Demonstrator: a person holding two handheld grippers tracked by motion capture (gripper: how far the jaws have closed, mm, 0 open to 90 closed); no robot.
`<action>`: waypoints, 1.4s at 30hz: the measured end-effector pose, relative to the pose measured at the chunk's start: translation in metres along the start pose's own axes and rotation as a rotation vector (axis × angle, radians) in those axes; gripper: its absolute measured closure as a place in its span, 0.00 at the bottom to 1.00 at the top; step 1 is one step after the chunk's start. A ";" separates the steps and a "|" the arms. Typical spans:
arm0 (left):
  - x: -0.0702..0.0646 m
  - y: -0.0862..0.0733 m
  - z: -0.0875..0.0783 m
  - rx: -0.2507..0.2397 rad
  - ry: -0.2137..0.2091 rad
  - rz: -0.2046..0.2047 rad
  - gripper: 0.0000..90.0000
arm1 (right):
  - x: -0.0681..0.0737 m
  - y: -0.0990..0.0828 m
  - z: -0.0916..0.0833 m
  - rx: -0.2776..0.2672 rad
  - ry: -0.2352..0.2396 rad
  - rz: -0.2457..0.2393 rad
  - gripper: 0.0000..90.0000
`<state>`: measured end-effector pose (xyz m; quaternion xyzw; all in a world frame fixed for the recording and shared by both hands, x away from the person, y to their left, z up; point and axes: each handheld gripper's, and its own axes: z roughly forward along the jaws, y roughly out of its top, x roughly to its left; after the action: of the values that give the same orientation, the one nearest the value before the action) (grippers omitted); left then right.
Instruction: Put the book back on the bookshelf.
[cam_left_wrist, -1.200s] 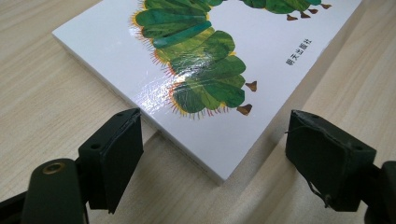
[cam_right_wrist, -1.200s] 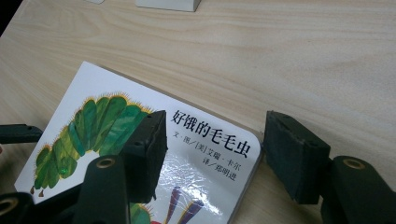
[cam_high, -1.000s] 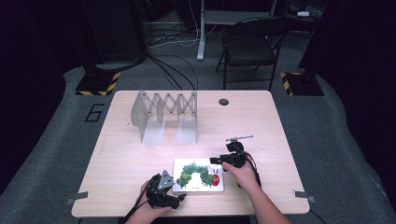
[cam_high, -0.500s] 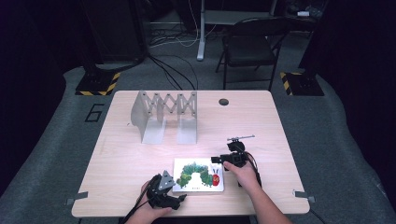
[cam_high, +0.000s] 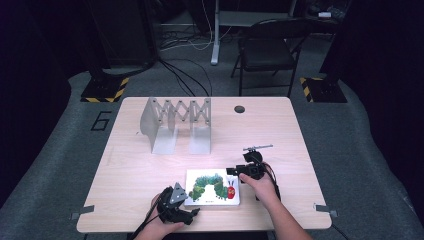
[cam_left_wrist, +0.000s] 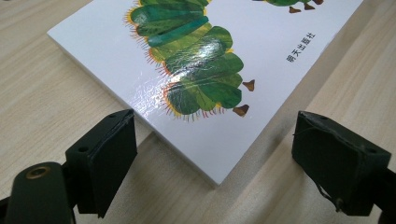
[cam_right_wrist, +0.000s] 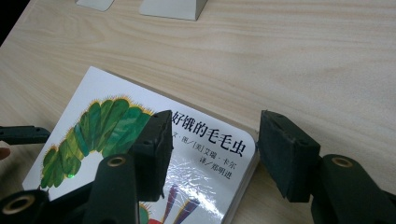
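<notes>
we look down on a pale wooden bench (cam_high: 150, 170) in a dark room. a white board book with a green caterpillar on its cover (cam_high: 212, 187) lies flat near the bench's front edge, between two hand-held grippers.

the left gripper (cam_high: 186, 204) sits at the book's near left corner. in the left gripper view its two black fingers (cam_left_wrist: 106, 154) stand wide apart, one on each side of that corner of the book (cam_left_wrist: 196, 84), and neither pad touches it.

the right gripper (cam_high: 234, 171) rests at the book's far right corner, held by the person's right hand (cam_high: 262, 187). its jaws have just been closing. in the right gripper view one finger (cam_right_wrist: 154, 149) sits over the cover of the book (cam_right_wrist: 107, 126) and the other is just off the rounded corner on bare wood, with a gap between that pad and the book's edge. so the fingers straddle the corner but are not clamped on it.

farther back on the bench stands a grey metal expanding rack (cam_high: 177, 122), well apart from the book. a small dark round hole cap (cam_high: 239, 108) sits near the far edge. a black folding chair (cam_high: 267, 47) stands on the floor beyond the bench.
</notes>
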<state>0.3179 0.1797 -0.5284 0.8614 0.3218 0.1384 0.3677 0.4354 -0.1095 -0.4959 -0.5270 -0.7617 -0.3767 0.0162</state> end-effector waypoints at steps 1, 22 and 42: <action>0.000 0.000 0.000 0.000 0.000 -0.001 0.15 | 0.000 0.000 0.000 -0.006 -0.001 -0.011 0.50; -0.004 0.001 0.003 0.010 0.041 -0.029 0.09 | 0.008 0.002 -0.020 -0.062 0.060 0.013 0.50; -0.004 0.002 0.005 0.009 0.078 -0.052 0.03 | 0.014 0.003 -0.022 -0.076 0.121 0.020 0.52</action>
<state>0.3180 0.1731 -0.5308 0.8485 0.3586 0.1609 0.3544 0.4237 -0.1104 -0.4722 -0.5111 -0.7391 -0.4364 0.0460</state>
